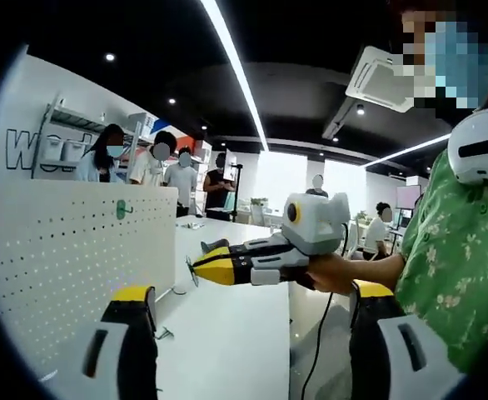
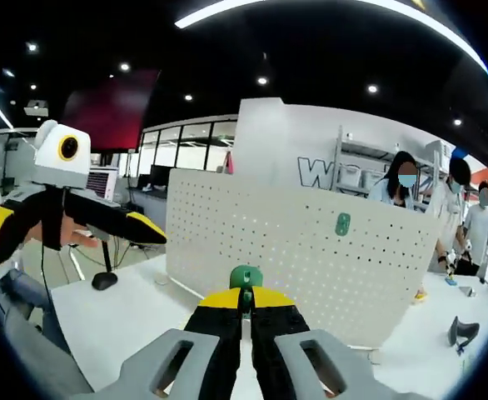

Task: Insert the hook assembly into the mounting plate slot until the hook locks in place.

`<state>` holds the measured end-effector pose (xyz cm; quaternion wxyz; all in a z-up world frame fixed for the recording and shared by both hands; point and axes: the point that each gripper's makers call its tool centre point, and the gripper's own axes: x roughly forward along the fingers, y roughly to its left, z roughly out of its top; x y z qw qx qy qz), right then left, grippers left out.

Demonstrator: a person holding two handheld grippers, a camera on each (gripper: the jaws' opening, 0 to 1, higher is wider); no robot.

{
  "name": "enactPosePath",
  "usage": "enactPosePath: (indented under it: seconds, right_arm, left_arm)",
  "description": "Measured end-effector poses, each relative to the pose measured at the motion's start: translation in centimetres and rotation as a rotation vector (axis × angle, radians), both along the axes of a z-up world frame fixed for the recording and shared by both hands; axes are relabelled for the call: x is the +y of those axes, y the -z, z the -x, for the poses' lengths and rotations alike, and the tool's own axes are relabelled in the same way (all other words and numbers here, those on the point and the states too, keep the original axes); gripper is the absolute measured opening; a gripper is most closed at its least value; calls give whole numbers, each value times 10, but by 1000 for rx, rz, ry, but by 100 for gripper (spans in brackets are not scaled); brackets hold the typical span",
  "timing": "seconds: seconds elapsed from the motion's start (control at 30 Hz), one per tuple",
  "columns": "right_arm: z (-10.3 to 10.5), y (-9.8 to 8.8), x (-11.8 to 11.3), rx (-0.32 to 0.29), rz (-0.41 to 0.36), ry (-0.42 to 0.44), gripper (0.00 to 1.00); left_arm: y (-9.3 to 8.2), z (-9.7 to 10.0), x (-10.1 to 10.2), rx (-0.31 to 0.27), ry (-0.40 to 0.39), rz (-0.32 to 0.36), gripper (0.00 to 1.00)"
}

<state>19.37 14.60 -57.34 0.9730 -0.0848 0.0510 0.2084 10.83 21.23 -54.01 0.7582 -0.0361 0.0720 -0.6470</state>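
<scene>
Open-plan office or demonstration lab. Indicators: dark ceiling with linear light strips and recessed spotlights, a ceiling air-conditioning cassette, white worktables, a white pegboard panel, metal shelving against a lettered wall, glazed partitions, and several standing people.

Left gripper raised, fingers spread wide, right gripper level, fingers closed together at the tips
</scene>
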Motion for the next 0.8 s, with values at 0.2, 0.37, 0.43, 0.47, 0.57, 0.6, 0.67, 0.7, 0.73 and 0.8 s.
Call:
enactPosePath:
  seconds: [0.2,0.37,0.43,0.47,0.57,0.6,0.67,0.7,0.73,0.8]
  right_arm:
    - [-11,13,-9,17,-4,23,1]
    - [-25,14,-14,8,-5,46,1]
    - [-32,13,-15,9,-8,51,1]
    - [-37,10,-14,1,-9,55,1]
    - [-46,4,-11,-12,-13,58,1]
    - [-49,2,-11,-14,-13,58,1]
    - [-56,-3,-8,-26,-21,59,1]
    - [-59,-8,-7,-35,-22,60,1]
    - [-61,-9,-6,-39,-21,61,1]
    - [-68,-16,-5,-60,-18,65,1]
  left_arm:
    - [3,0,13,-7,-19,-4,98]
    - [3,-2,23,1,-48,2,97]
    - [3,-2,25,2,-53,5,97]
    - [3,-3,25,3,-56,5,97]
    - [2,-3,28,-1,-62,4,97]
    - [2,-3,28,-2,-63,1,97]
    - [1,-3,30,-5,-66,5,97]
    - [0,-3,30,-5,-66,5,97]
    - [0,-4,31,-6,-67,6,97]
    - [-1,-4,32,-8,-70,7,97]
